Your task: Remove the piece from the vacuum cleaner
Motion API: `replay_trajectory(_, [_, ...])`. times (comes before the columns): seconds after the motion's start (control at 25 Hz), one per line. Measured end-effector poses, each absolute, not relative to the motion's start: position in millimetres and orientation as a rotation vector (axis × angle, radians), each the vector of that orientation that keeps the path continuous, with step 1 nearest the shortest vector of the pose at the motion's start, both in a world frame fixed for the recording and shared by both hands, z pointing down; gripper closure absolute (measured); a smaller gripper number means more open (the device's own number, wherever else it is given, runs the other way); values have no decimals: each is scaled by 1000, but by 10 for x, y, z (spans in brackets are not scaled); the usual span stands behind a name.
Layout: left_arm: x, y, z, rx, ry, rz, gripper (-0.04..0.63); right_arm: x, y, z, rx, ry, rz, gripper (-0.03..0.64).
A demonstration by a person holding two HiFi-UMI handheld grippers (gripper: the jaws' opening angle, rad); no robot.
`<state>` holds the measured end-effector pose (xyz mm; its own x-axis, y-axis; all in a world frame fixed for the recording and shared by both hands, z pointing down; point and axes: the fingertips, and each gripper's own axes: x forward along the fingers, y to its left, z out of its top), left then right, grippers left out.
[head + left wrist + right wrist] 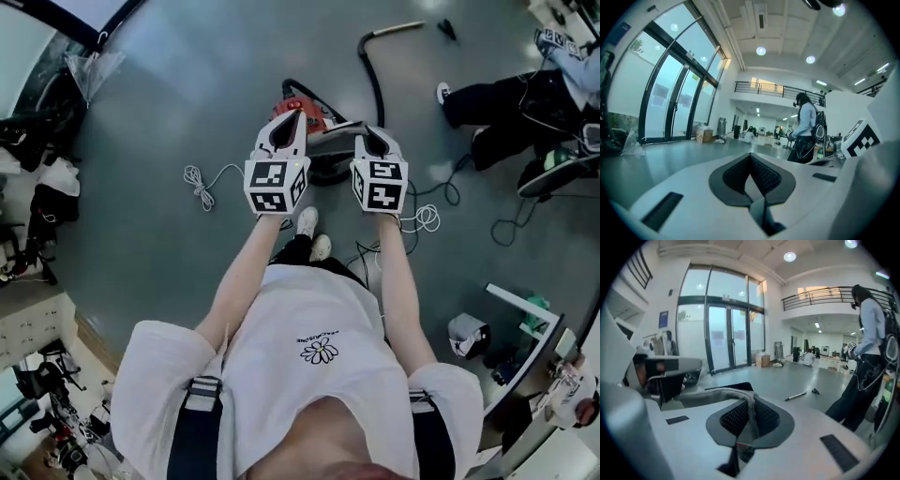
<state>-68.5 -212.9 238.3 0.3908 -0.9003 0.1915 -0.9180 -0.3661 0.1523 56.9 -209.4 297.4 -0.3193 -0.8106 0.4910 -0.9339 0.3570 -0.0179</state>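
Above the vacuum cleaner [327,171], right gripper [368,136] jaws pinch the grey piece [710,395] to lift it off; left gripper [292,119] jaws pressed together, empty

The red vacuum cleaner [328,171] sits just beyond the left gripper [295,115]; a grey piece [334,133] reaches across to the right gripper [365,132].

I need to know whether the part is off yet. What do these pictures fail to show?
- Head view: the vacuum cleaner is mostly covered by the left gripper and the right gripper, so its opening is hidden.
- Right gripper view: the grey piece pinched in the jaws runs off to the left, and its far end cannot be made out.
- Neither gripper view shows the vacuum cleaner.
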Motion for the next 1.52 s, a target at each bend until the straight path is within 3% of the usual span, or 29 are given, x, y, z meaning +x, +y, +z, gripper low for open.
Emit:
replay_trajectory(0.4, [-772, -1971, 949, 2596, -1732, -305, 591, 745, -2039, 1147, 1942, -2614, 368, 589])
replay_trajectory(0.72, [-849, -1993, 776, 2601, -1744, -388, 591, 601, -1990, 1100, 1943, -2566, 205, 589])
replay_trajectory(1.52, [-866, -2054, 863, 2586, -1680, -389, 591, 829, -1954, 1117, 2005, -2462, 177, 589])
